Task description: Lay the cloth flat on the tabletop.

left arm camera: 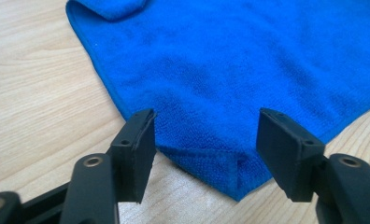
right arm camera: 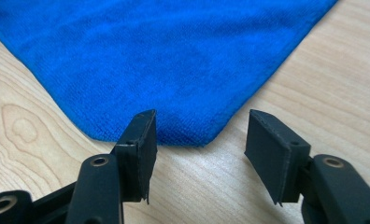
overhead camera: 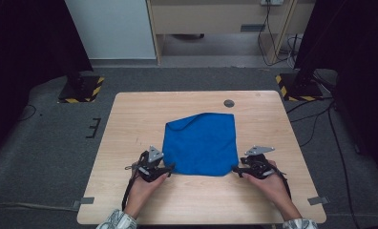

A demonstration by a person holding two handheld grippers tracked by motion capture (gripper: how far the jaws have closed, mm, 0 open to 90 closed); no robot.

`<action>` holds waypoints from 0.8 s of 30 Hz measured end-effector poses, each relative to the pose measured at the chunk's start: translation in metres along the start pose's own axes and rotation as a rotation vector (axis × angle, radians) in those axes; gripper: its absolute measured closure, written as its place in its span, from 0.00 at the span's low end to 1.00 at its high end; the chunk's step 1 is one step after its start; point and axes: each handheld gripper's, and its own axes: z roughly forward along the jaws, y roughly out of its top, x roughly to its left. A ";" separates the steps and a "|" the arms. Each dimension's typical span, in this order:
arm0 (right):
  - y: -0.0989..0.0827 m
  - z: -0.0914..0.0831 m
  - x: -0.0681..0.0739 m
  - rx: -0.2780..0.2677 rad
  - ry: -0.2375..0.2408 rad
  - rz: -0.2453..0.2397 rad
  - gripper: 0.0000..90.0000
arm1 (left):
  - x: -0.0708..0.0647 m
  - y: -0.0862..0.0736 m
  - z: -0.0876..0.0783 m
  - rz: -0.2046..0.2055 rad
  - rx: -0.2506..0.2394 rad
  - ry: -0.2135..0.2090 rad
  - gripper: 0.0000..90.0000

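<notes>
Surface: light wooden table point(overhead camera: 130, 200), on grey carpet, is worked at by a person.
Left gripper point(left arm camera: 199, 154): jaws are held apart, nothing pinched; a near corner of the blue microfibre cloth point(overhead camera: 201, 143), its tip folded over, lies between and just beyond the pads.
Right gripper point(right arm camera: 199, 151): jaws are likewise parted and empty; the other near corner sits just ahead, slightly toward one jaw.
Cloth: spread flat mid-table, far left corner turned over.
Key relation: each hand is matched to its nearer corner.
Containers: none are seen.

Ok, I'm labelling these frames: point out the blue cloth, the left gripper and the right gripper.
blue cloth point(overhead camera: 200, 143): high view, its flat middle.
left gripper point(left arm camera: 206, 140): left gripper view, midway between its open fingertips.
right gripper point(right arm camera: 201, 135): right gripper view, midway between its open fingertips.
</notes>
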 end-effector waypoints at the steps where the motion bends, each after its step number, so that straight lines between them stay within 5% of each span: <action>1: 0.000 0.001 0.000 0.005 0.006 -0.002 0.48 | 0.000 0.000 0.001 0.003 0.004 -0.004 0.41; 13: 0.011 0.004 0.011 -0.049 0.108 0.003 0.55 | 0.002 -0.001 0.001 0.000 0.018 0.001 0.44; 18: 0.016 0.012 0.015 -0.033 0.091 -0.010 0.64 | 0.005 -0.001 -0.002 -0.014 0.005 0.008 0.45; 24: 0.019 0.000 0.018 -0.081 0.113 -0.018 0.78 | 0.010 0.000 -0.005 -0.023 -0.008 0.021 0.46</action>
